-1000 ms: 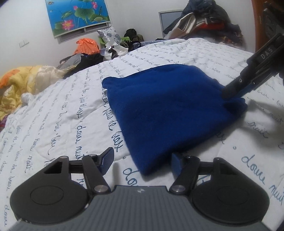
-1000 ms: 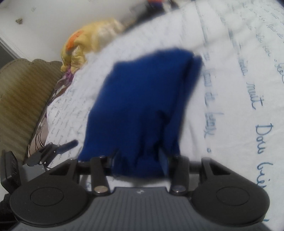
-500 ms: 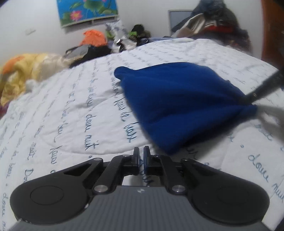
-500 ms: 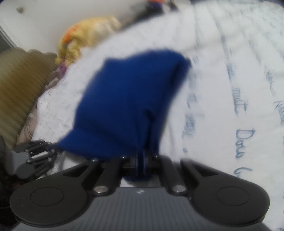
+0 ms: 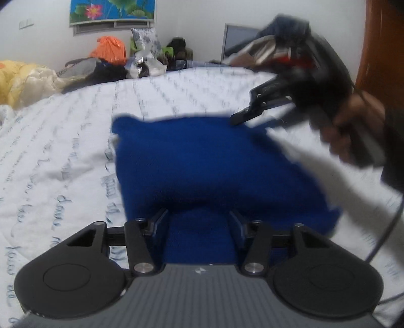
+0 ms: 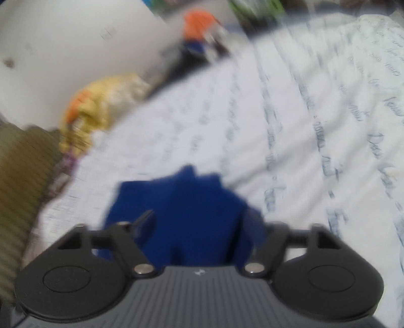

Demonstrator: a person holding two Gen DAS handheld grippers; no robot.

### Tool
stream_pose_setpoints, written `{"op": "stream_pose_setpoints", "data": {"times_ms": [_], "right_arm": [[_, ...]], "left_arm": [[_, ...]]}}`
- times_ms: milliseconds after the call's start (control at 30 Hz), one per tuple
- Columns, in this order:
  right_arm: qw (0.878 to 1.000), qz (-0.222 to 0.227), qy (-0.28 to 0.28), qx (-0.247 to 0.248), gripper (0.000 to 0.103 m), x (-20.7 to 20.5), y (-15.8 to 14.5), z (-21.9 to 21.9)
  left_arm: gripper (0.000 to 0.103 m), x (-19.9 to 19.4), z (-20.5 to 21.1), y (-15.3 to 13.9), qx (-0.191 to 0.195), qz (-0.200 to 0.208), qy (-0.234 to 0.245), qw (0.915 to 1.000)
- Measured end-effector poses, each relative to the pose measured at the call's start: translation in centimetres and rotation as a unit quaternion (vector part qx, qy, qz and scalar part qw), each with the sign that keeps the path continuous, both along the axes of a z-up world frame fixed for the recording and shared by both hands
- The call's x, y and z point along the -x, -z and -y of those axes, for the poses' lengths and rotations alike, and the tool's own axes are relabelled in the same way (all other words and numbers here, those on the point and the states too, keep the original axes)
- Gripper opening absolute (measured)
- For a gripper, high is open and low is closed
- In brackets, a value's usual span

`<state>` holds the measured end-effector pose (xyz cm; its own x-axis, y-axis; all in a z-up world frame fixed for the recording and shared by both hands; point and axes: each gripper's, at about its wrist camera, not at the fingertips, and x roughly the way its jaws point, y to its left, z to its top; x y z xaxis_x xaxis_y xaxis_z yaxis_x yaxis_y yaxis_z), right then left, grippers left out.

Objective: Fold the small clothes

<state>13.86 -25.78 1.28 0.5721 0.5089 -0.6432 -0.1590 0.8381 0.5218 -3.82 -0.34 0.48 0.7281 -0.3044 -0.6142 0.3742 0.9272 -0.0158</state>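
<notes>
A folded blue garment [image 5: 209,164] lies on a bed covered by a white sheet [image 5: 63,151] printed with lines of blue script. The left gripper [image 5: 198,219] sits low at the garment's near edge, its jaws spread wide, with the blue cloth filling the gap between the two fingers [image 5: 157,220]; whether they touch the fabric cannot be told.

The left wrist view alone takes in the whole scene. The right gripper [image 5: 242,118] comes in from the right, held in a person's hand [image 5: 353,131], its dark tip at the garment's far right corner. Motion blur hides how that tip stands from this side. Beyond the bed, along the wall, are a yellow quilt [image 5: 22,80], an orange bag [image 5: 109,49], a heap of clothes [image 5: 272,48] and a lotus poster [image 5: 113,11].

The right wrist view, heavily blurred, gives what the other cannot: the right gripper [image 6: 202,224] has its jaws spread apart, with the blue garment [image 6: 184,214] lying directly beneath and between them, bunched into a raised fold at its far edge. One dark finger [image 6: 145,222] shows against the cloth at left. This view also shows an olive ribbed surface [image 6: 15,176] at the bed's left side, out of sight from the other camera, and the yellow quilt [image 6: 101,101] at the sheet's [image 6: 315,126] edge.
</notes>
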Motion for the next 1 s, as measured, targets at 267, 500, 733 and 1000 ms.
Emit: {"op": "stream_pose_setpoints", "data": {"times_ms": [267, 500, 733, 1000], "right_arm": [[0.991, 0.064, -0.063, 0.095, 0.013, -1.2, 1.4, -0.9], [0.987, 0.143, -0.024, 0.065, 0.026, 2.6, -3.9, -3.0], [0.981, 0.135, -0.08, 0.118, 0.025, -0.6, 2.1, -6.6], [0.998, 0.03, -0.056, -0.025, 0.083, 6.4, -1.0, -0.7]], "left_arm": [[0.057, 0.8, -0.3, 1.0, 0.005, 0.025, 0.004, 0.9997], [0.066, 0.9, -0.2, 1.1, 0.002, 0.029, 0.011, 0.9995], [0.068, 1.1, -0.6, 0.9, 0.009, 0.027, 0.006, 0.9996], [0.079, 1.2, -6.9, -0.1, 0.162, -0.104, -0.09, 0.9773]]}}
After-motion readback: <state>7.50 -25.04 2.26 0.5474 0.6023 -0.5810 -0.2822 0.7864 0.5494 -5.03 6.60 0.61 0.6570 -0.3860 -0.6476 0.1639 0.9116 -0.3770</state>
